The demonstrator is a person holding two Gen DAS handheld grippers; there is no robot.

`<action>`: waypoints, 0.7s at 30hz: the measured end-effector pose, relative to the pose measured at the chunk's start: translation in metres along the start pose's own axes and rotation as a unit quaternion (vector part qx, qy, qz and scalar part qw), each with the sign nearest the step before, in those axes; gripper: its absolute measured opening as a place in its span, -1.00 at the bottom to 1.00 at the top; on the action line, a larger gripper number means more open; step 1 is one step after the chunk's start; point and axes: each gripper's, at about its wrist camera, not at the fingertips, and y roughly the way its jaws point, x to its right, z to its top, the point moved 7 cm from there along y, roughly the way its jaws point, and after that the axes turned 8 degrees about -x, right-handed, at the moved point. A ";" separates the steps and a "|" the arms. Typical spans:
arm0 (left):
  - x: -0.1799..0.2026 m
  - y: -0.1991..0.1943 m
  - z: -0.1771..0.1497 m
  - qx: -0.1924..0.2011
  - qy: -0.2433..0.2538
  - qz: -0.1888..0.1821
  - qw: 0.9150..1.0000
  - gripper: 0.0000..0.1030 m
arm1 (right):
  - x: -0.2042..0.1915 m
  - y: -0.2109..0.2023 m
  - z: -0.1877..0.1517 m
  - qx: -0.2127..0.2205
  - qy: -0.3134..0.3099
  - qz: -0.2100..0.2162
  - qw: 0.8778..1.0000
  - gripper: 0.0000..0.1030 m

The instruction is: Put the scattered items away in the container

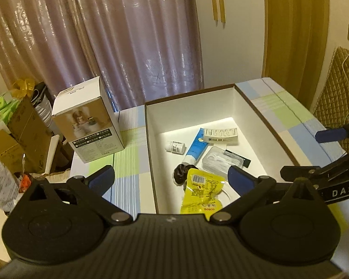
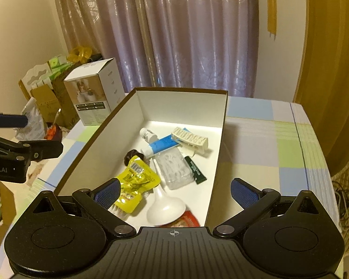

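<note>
An open box with white inner walls [image 1: 152,139] [image 2: 151,104] stands on the checked tablecloth. In it lie a yellow packet [image 1: 201,190] [image 2: 137,179], a blue tube [image 1: 195,146] [image 2: 161,145], a small white bottle [image 1: 175,146] [image 2: 147,134], a white hair claw [image 1: 221,134] [image 2: 190,139], a clear case [image 1: 218,160] [image 2: 174,169], a black scrunchie [image 1: 181,173], a green sachet [image 2: 195,169] and a white-handled brush [image 2: 165,207]. My left gripper [image 1: 171,179] hovers open above the box's near left wall, holding nothing. My right gripper [image 2: 176,194] hovers open over the near end, also empty.
A tall carton [image 1: 88,121] [image 2: 95,97] stands on the table left of the box. Cardboard boxes and bags [image 1: 14,139] crowd the floor beyond the table's left edge. Bare tablecloth [image 2: 267,139] lies right of the box. A curtain hangs behind.
</note>
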 end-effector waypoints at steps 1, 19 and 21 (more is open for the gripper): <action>0.001 -0.003 -0.002 0.000 -0.003 0.000 1.000 0.98 | 0.000 -0.003 -0.002 0.000 0.006 0.004 1.000 1.00; 0.017 -0.050 -0.031 -0.002 -0.048 0.027 0.998 0.98 | 0.000 -0.042 -0.023 0.014 0.037 0.021 0.999 1.00; 0.020 -0.054 -0.034 -0.003 -0.051 0.029 0.998 0.98 | -0.001 -0.045 -0.026 0.011 0.039 0.017 0.999 1.00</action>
